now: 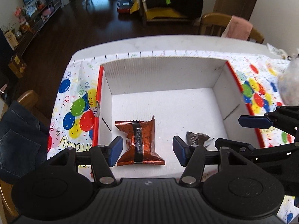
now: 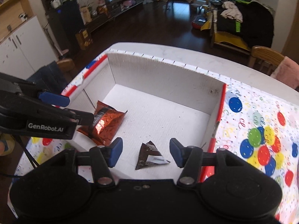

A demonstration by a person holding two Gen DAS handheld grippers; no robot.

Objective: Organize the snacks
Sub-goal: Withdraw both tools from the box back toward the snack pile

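Blue pads on both grippers stand apart with nothing pressed between them, so each pair of jaws is open and empty. Seen from its own camera, the left gripper [image 1: 145,150] hangs above the orange pack [image 1: 140,142], which lies flat on the box floor, seam side up, near the left wall; the pads frame it without touching, which reads as a release, not a grasp. The right gripper [image 2: 145,153] hovers likewise over the dark sachet [image 2: 150,155], a small triangular wrapper lying on the floor toward the near edge, clear of both pads. The two snacks sit well apart, one to each side, and I judge that each hand has set down its own item so the pair start separate spots in the box rather than a heap.

Around them rise the white corrugated walls of the box [image 1: 162,74], trimmed in red along the side rims; most of its floor is bare, so there is room for more. The box rests on a balloon-print cloth [image 2: 261,134] that covers the surface [image 1: 168,43]. A crinkly bag [image 1: 288,85], blurred at the right edge of the left view, may hold further snacks, though I cannot tell its contents. Beyond the far edge stand wooden chairs and a dark floor.
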